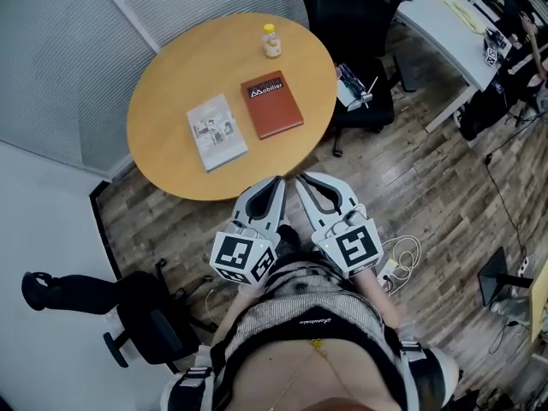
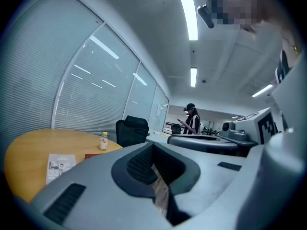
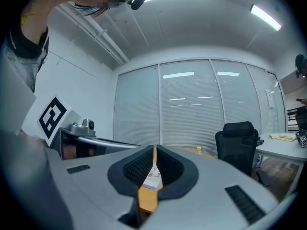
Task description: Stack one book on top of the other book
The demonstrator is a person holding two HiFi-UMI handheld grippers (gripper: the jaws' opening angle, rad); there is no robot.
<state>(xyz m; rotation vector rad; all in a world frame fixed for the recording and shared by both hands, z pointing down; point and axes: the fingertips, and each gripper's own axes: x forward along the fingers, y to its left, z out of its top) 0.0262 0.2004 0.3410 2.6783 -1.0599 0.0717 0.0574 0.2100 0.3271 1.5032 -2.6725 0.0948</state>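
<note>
Books lie flat and side by side on the round wooden table [image 1: 163,92], 2 of them, neither on top of the other; the red-brown book [image 1: 271,104] sits near the table's centre, and the pale book [image 1: 217,132] lies just beside it at its 8 o'clock, a narrow strip of tabletop between them. A small yellow-capped bottle [image 1: 271,41] stands upright at 12 o'clock from the red-brown book, apart from it.

Both grippers are held close to the person's body, off the table, over the wood floor [image 1: 428,187] at the table's 5 o'clock edge; the left gripper [image 1: 274,181] and the right gripper [image 1: 304,178] sit side by side, tips angled towards each other, well apart from either book. The left gripper's fingers are pressed together with nothing between them; the right gripper's fingers are likewise closed and grip nothing, only a thin slit through which the table and the pale book show far off.

A black office chair [image 1: 351,7] stands at the table's 2 o'clock; another black chair [image 1: 141,315] is at the head view's 7 o'clock; a white desk [image 1: 445,28] runs along at 2 o'clock. A person [image 2: 192,121] stands far back in the left gripper view.
</note>
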